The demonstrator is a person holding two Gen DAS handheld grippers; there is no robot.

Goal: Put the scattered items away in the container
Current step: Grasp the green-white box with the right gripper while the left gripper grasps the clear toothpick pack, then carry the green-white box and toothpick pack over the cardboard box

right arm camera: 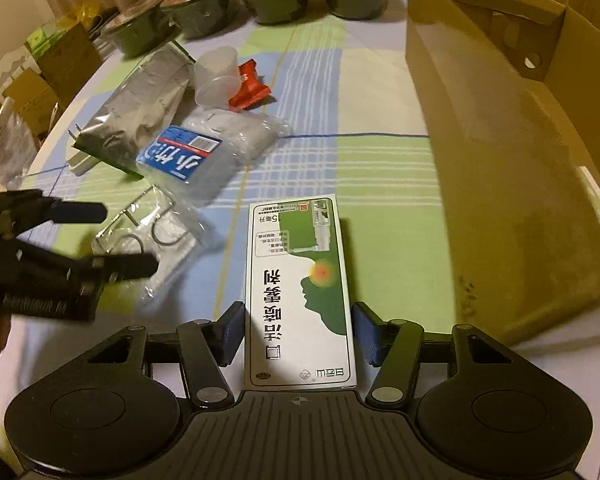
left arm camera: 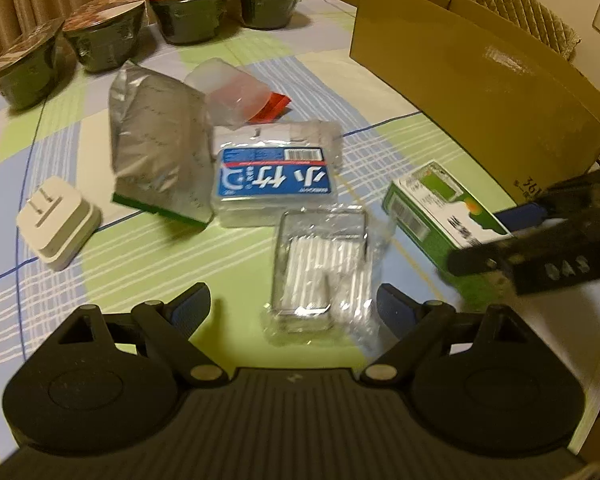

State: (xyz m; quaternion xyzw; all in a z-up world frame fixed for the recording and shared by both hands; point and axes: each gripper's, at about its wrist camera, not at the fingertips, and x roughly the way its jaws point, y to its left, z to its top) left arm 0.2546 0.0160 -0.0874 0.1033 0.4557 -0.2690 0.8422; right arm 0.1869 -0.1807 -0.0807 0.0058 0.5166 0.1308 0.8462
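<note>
A green and white carton [right arm camera: 300, 280] lies on the checked tablecloth between the blue pads of my right gripper [right arm camera: 300, 332], which press its long sides. In the left wrist view that carton [left arm camera: 432, 208] and the right gripper [left arm camera: 496, 236] show at the right. My left gripper [left arm camera: 294, 300] hangs open just above a clear plastic packet [left arm camera: 320, 264] of metal and white parts, touching nothing. The open cardboard box [left arm camera: 480, 80] stands at the right, close beside the carton [right arm camera: 500, 160].
Scattered left of centre are a blue-labelled pack [left arm camera: 274, 184], a silver pouch [left arm camera: 160, 144], a white plug adapter [left arm camera: 58, 224], plastic cups [left arm camera: 232, 88] and a red sachet [left arm camera: 274, 106]. Several lidded dark bowls [left arm camera: 100, 40] line the table's far edge.
</note>
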